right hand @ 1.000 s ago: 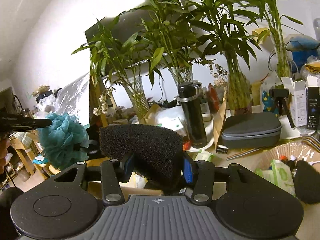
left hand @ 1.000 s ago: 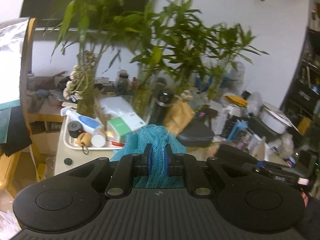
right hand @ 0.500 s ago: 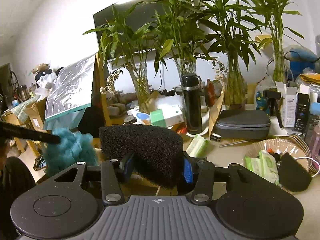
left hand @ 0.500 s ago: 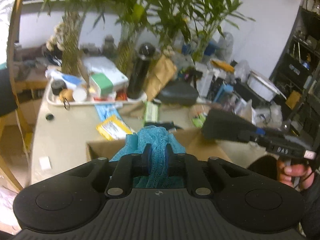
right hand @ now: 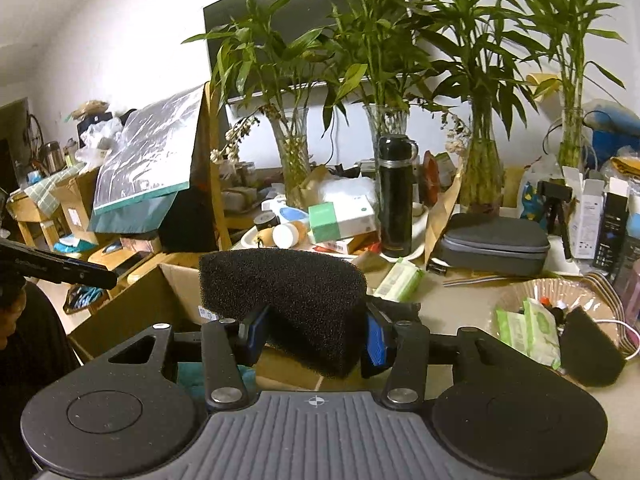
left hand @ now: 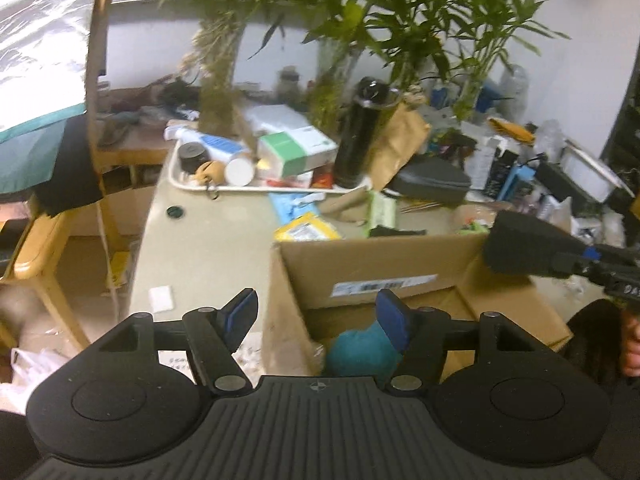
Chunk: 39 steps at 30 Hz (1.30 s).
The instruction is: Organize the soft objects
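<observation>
Fingers of the left gripper [left hand: 318,316] have just been opening, empty, the teal bath pouf [left hand: 360,350] lying in the cardboard box [left hand: 384,268]; the black sponge [right hand: 288,292] is being squeezed by the right gripper [right hand: 316,338] and, if released early, could land on the counter [left hand: 208,240].

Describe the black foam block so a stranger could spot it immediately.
Find the open cardboard box at the table's near edge. Just above it, the right gripper grips the black foam block, coarse and porous. The other black foam piece lies by the basket, unheld.

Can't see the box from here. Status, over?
Left tongs just opened, empty. Teal bath pouf down in cardboard box. Right tongs shut on black foam sponge. Nothing blocking.
</observation>
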{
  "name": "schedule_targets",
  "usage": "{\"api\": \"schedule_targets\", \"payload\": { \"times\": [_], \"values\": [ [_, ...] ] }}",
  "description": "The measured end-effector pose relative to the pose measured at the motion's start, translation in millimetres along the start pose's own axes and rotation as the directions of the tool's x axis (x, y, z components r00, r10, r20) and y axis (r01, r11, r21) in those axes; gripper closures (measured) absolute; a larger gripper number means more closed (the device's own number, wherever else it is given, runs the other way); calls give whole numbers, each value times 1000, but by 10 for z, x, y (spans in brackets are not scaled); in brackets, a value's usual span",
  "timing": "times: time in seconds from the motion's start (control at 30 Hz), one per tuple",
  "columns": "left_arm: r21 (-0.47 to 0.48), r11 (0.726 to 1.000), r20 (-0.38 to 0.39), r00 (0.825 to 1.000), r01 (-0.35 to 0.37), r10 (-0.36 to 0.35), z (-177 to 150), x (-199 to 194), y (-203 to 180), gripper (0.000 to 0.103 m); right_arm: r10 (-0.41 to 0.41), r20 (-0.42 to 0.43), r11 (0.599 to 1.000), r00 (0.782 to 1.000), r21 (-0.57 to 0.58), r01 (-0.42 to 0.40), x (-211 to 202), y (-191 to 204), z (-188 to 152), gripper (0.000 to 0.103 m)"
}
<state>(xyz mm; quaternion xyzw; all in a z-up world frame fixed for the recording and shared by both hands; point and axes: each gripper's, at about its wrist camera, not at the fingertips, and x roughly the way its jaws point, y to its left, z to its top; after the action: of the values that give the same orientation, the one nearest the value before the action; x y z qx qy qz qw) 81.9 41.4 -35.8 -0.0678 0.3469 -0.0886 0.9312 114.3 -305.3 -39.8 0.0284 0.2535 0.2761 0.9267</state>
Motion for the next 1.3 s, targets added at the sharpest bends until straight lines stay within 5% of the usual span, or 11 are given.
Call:
{"api": "schedule_targets", "payload": {
  "times": [0.37,0.47,0.5,0.8,1.3],
  "values": [
    [21,999,4,999,-39,39,-132,-35,101,38,55,-49,997,997,-53,-58,175,191,40,49],
    [18,999,-2,999,-48,48,-148,-34,122,38,62,-74,994,995,-88,-69,252,287,39,8],
    [18,999,-3,999,-49,50,-154,-38,128,38,63,-67,992,996,-103,-69,255,315,38,5],
    [19,998,-3,998,-57,57,-160,-50,142,38,73,-76,990,994,-111,-81,267,352,39,0],
    [57,996,-9,998,-69,69,-123,19,-5,38,-66,-118,992,991,-111,53,335,281,10,0]
  ]
}}
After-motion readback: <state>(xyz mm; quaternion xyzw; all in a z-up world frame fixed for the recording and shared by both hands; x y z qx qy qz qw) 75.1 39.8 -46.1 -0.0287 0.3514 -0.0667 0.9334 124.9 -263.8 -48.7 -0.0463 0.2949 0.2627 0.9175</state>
